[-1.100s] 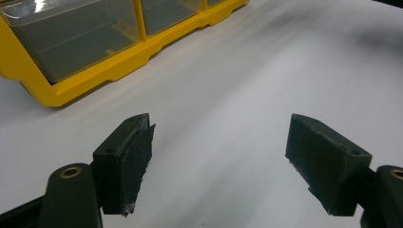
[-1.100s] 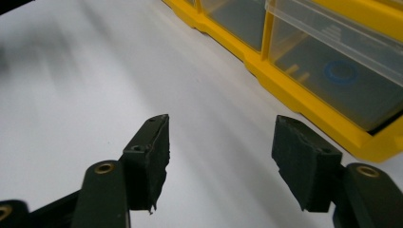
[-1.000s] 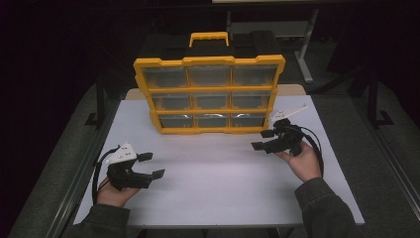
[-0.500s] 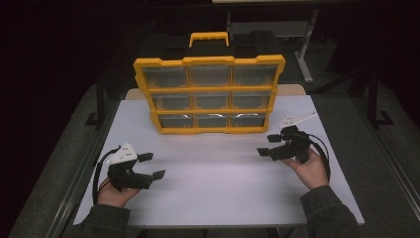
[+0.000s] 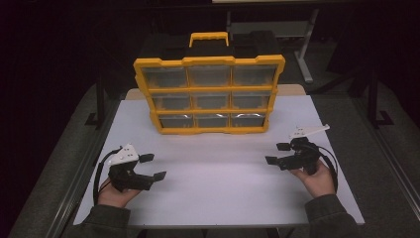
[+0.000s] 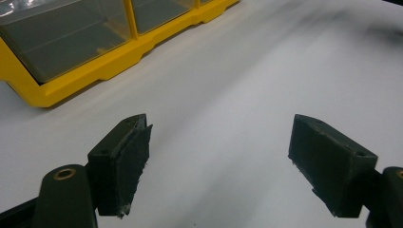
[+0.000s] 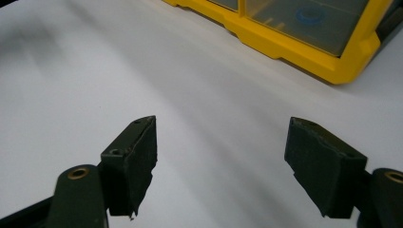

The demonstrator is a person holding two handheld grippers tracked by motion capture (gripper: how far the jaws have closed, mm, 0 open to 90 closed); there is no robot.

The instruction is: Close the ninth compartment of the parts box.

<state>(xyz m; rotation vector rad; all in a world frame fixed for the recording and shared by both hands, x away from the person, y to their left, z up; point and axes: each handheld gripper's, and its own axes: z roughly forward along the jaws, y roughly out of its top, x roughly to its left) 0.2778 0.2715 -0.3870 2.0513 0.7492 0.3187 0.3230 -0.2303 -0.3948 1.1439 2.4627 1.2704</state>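
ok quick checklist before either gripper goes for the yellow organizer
1. Left gripper open with nothing between its jaws: ok, the left gripper view has only bare table between the pads.
2. Right gripper open and empty: ok, its jaws have just been opening and nothing sits between them.
3. Yellow organizer standing upright, drawers facing the person: ok.
4. All nine drawers pushed in: ok as far as the high view tells; none juts out.
5. White table free of obstacles between grippers and organizer: ok.
6. Drawer contents: cannot tell mostly; a blue ring shows through one clear front in the right gripper view.
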